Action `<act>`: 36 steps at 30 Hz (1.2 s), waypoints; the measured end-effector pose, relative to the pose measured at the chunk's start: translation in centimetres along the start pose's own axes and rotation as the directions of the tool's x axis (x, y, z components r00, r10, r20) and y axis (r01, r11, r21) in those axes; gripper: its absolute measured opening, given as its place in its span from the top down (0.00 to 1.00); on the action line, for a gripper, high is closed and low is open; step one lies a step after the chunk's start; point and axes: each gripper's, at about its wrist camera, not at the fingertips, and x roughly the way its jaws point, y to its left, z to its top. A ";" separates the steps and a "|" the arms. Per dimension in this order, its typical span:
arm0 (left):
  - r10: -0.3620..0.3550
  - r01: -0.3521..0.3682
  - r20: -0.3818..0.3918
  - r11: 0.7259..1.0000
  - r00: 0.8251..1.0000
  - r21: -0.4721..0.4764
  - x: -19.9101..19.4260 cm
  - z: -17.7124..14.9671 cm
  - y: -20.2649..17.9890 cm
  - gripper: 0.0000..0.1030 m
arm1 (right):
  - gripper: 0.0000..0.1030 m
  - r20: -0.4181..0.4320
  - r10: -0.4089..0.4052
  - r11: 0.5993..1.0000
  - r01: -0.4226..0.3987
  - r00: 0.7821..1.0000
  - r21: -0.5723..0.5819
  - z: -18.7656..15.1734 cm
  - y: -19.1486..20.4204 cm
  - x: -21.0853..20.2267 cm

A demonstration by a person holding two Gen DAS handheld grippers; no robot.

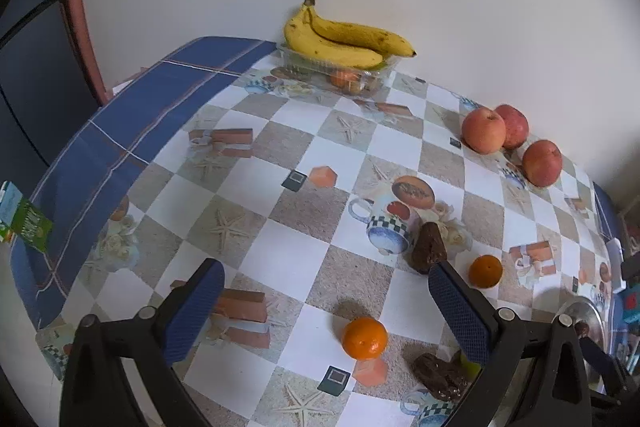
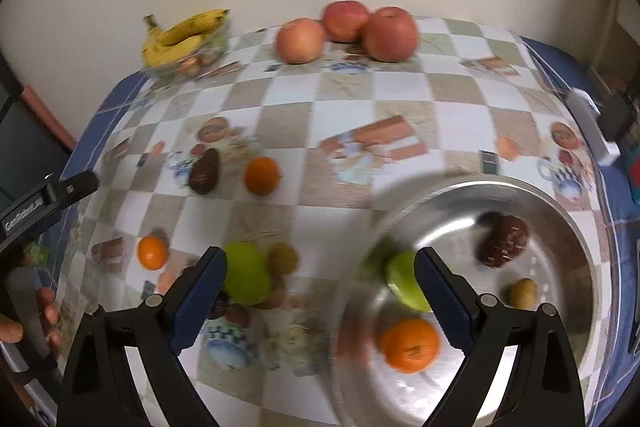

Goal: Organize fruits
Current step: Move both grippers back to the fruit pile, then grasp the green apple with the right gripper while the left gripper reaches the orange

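The right gripper (image 2: 320,291) hangs over the table (image 2: 400,87) with its jaws wide apart and nothing between them. A big metal bowl (image 2: 576,239) sits on the right. Inside it are an orange (image 2: 410,345), a green apple (image 2: 404,281), a brown fruit (image 2: 504,241) and a kiwi (image 2: 523,293). Three red apples (image 2: 348,31) sit near the wall. Bananas (image 2: 180,37) lie on a clear tray at the far left. The picture is blurry.

Home dining spot: patterned tablecloth (image 1: 280,131), fruit.

Left gripper (image 1: 326,311) and right gripper (image 2: 320,297) both gape, empty
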 end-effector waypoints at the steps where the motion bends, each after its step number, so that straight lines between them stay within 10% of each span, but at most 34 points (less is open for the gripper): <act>1: -0.011 0.011 -0.017 1.000 1.000 0.002 0.3 -0.1 -0.1 0.00 | 0.08 0.001 0.007 1.000 -0.007 1.000 -0.005 0.1 0.5 0.0; 6: -0.081 0.079 -0.080 0.997 0.994 -0.023 1.0 -0.6 -0.5 0.00 | 0.09 -0.010 0.037 0.998 -0.037 0.999 -0.042 0.1 2.6 0.5; 16: -0.120 0.108 -0.189 0.992 0.975 -0.072 3.4 -1.9 -0.9 0.05 | 0.46 -0.063 0.045 0.999 -0.045 0.997 0.001 0.3 3.0 3.0; 25: -0.108 0.096 -0.260 0.994 0.960 -0.061 5.1 -3.4 -1.7 0.16 | 0.51 -0.138 0.052 0.997 -0.059 0.989 -0.046 -0.7 4.6 4.6; 36: -0.121 0.096 -0.332 0.991 0.935 -0.091 6.6 -4.3 -1.3 0.49 | 0.61 -0.173 -0.019 0.993 -0.002 0.985 -0.119 -1.7 5.8 5.7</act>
